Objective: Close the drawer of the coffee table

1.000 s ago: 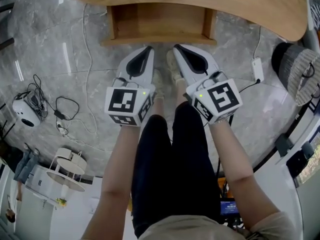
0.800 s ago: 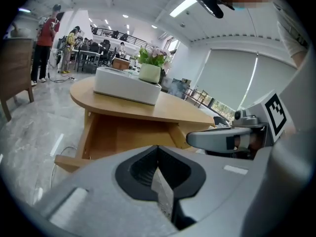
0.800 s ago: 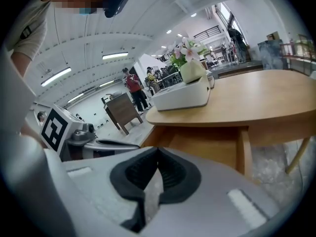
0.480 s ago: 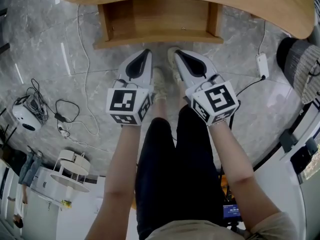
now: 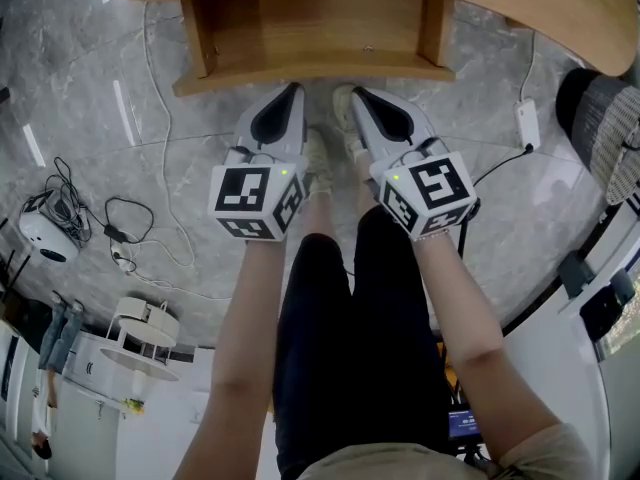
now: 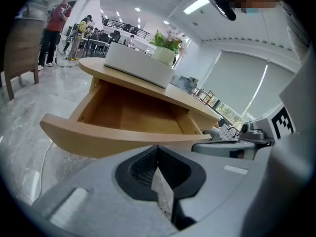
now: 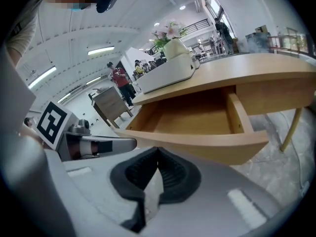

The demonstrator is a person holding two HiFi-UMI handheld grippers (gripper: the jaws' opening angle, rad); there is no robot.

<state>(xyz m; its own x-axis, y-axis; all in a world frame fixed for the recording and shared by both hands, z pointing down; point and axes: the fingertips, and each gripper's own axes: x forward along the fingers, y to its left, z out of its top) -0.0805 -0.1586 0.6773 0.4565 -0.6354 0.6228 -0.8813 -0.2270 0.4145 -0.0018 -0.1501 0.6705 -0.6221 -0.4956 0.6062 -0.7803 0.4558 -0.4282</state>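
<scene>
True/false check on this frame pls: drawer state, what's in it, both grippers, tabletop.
1. The drawer stands pulled out of the coffee table. True.
2. The drawer holds a stack of papers. False: its inside shows only bare wood.
3. The left gripper and the right gripper both have their jaws shut on nothing. True.
4. The right gripper clamps the drawer's front panel. False: it is shut and empty, only pointing toward that panel.
5. A white box sits on the coffee table's top. True.
</scene>
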